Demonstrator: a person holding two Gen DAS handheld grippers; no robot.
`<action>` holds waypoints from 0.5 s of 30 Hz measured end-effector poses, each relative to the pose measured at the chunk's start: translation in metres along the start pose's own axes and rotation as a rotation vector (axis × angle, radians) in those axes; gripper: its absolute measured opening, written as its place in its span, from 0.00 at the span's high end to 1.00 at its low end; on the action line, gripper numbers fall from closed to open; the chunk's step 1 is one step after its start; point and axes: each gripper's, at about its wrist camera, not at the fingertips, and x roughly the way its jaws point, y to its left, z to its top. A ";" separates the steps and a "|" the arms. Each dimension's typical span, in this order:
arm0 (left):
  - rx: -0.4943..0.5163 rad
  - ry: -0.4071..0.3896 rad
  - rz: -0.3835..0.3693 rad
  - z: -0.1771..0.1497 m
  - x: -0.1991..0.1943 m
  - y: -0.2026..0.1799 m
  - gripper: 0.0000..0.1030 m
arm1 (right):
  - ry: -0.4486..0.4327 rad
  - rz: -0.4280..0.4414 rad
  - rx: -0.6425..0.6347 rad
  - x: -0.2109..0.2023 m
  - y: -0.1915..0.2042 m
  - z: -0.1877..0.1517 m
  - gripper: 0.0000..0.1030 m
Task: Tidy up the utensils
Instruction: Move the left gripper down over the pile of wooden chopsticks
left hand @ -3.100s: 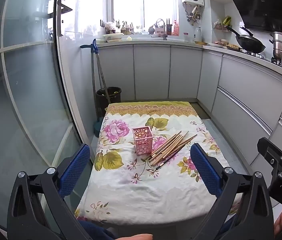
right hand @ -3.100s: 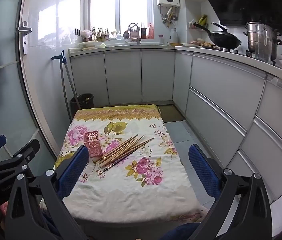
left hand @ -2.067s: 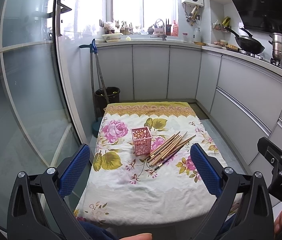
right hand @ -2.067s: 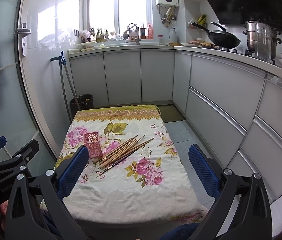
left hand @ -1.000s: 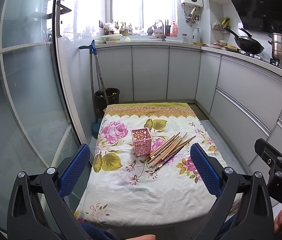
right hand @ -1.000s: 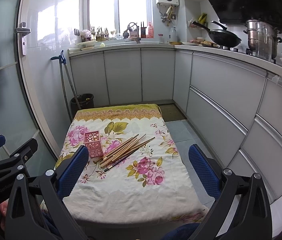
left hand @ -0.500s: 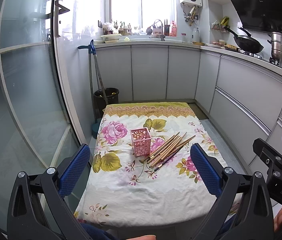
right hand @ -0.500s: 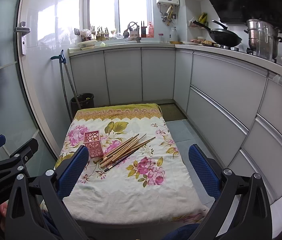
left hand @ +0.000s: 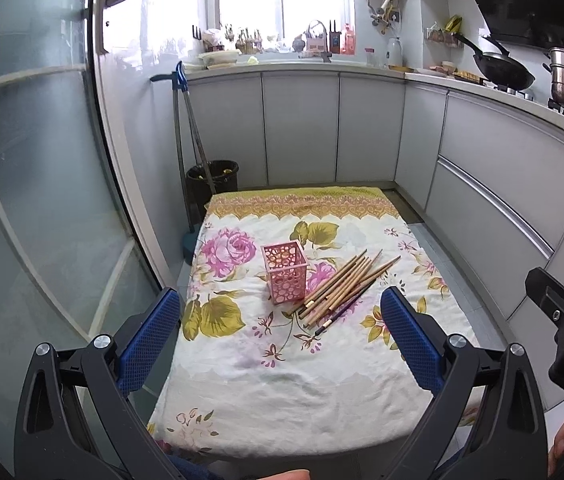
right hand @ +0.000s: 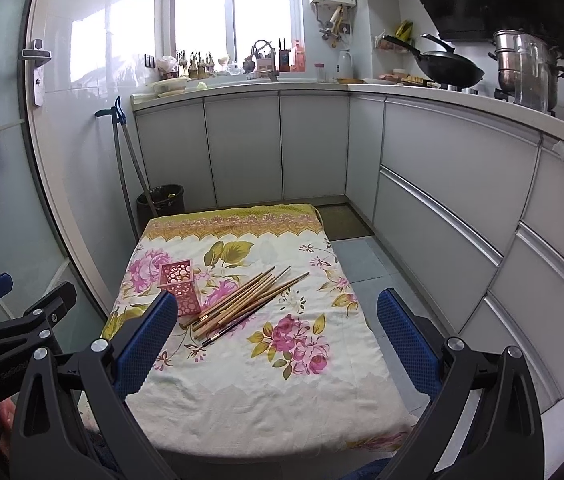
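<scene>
The left hand-held gripper (left hand: 280,340) is spread wide and holds nothing at the bottom of the left wrist view, low over the near edge of the floral-clothed worktop (left hand: 290,392); at frame centre a pink holder (left hand: 285,272) stands upright with a bundle of chopsticks (left hand: 342,286) lying flat just to its right. In the right wrist view the right hand-held gripper (right hand: 273,338) is likewise spread and empty, the holder (right hand: 181,289) sits left of centre, partly behind its left finger (right hand: 141,344), and the chopsticks (right hand: 241,302) fan toward the upper right.
</scene>
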 end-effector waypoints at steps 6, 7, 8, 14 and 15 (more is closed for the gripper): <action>0.022 0.110 -0.019 -0.004 0.071 0.000 0.07 | 0.123 0.045 0.086 0.085 -0.027 -0.017 0.05; 0.039 0.121 -0.020 -0.004 0.085 -0.001 0.07 | 0.160 0.063 0.116 0.102 -0.034 -0.020 0.05; 0.056 0.136 -0.023 -0.003 0.097 -0.003 0.07 | 0.195 0.069 0.154 0.119 -0.041 -0.022 0.05; 0.139 0.238 -0.130 0.011 0.171 -0.028 0.08 | 0.362 0.095 0.366 0.208 -0.078 -0.027 0.05; 0.159 0.247 -0.142 0.016 0.181 -0.035 0.08 | 0.384 0.105 0.393 0.221 -0.083 -0.025 0.05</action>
